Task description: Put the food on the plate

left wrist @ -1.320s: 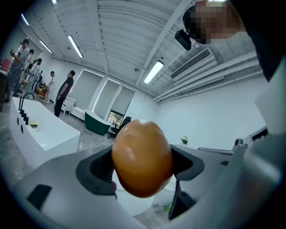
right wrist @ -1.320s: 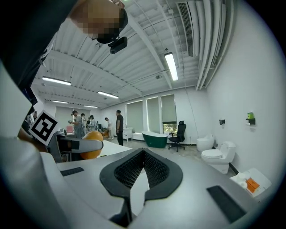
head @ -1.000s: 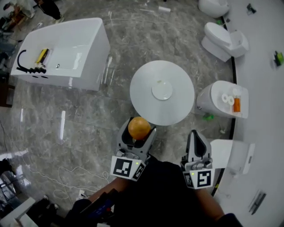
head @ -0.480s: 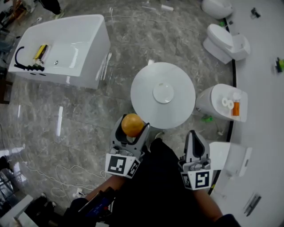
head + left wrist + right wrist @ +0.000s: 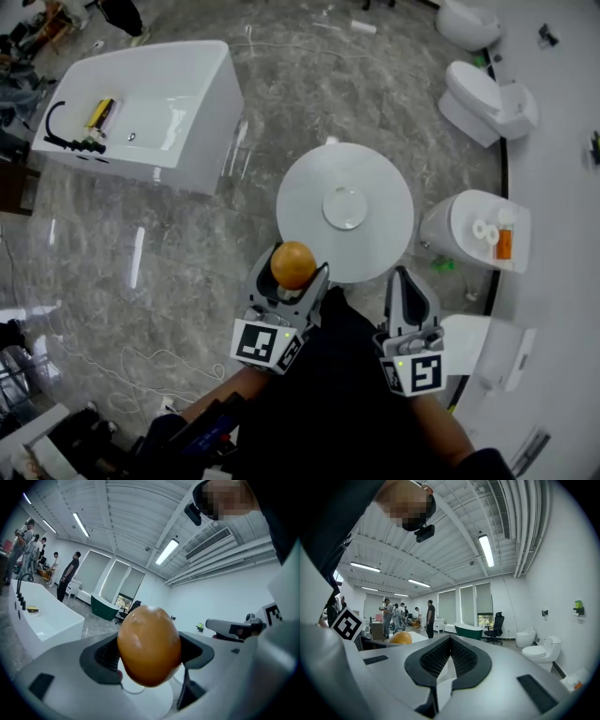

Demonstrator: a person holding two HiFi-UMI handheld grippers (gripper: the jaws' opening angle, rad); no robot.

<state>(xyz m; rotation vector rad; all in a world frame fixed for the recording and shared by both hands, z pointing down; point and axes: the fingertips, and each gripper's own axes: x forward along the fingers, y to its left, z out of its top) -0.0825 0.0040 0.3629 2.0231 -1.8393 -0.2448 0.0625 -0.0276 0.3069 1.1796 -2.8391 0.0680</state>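
Orange round food [image 5: 293,263] pinched in left gripper [image 5: 293,272] beside white round surface [image 5: 309,192] bearing small white plate [image 5: 345,208]; right gripper [image 5: 403,279] pressed together.

Smooth, glossy orange food [image 5: 293,264]; matt white table [image 5: 309,192]; polished grey stone floor [image 5: 187,248].

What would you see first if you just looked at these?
The round orange food, clamped in the left hand-held gripper, right in front of the person. Just beyond it stands a round white table with a small plate in its middle. A big white bathtub sits on the floor to the left.
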